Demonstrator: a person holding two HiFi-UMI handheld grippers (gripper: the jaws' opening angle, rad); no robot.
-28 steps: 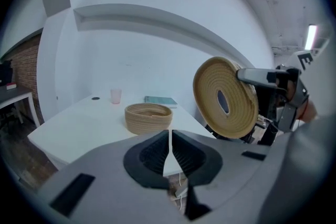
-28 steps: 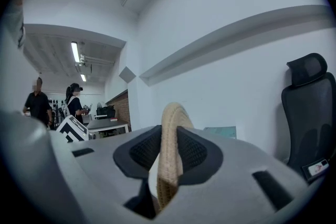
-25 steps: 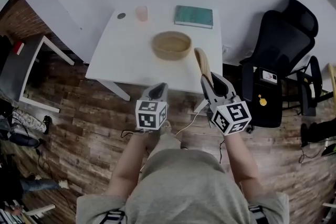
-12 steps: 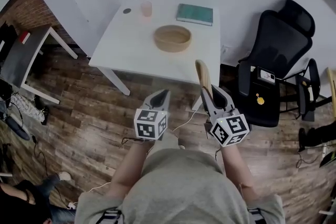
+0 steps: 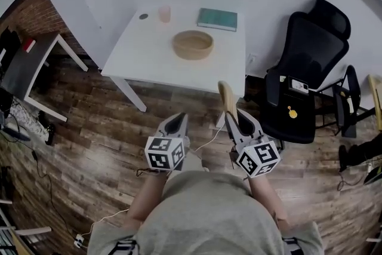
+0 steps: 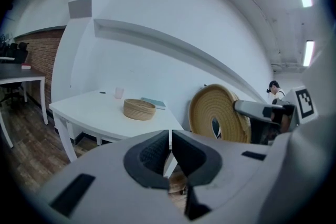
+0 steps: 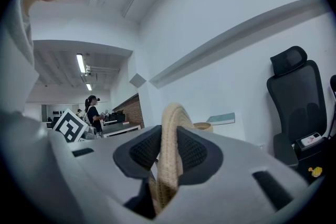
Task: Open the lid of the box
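The box [image 5: 193, 45] is a round woven basket standing open on the white table [image 5: 143, 63]; the left gripper view also shows the box [image 6: 139, 109]. Its flat woven lid [image 5: 227, 97] is off the table, held upright and edge-on over the wooden floor. My right gripper [image 5: 237, 114] is shut on the lid's rim, and the right gripper view shows the lid [image 7: 170, 126] squeezed between the dark pads. My left gripper [image 5: 177, 120] hangs beside it, shut and empty. In its own view the left gripper [image 6: 170, 136] has its pads touching, with the lid [image 6: 218, 120] to the right.
A pink cup [image 5: 165, 14], a teal book [image 5: 217, 19] and a small dark disc [image 5: 143, 16] lie at the table's far edge. A black office chair [image 5: 310, 51] stands to the right, a dark desk [image 5: 30, 63] to the left. A cable [image 5: 206, 143] trails over the floor.
Both grippers have drawn back from the table's near edge, and the lid has stayed in the right one. The table now lies farther from them in the head view.
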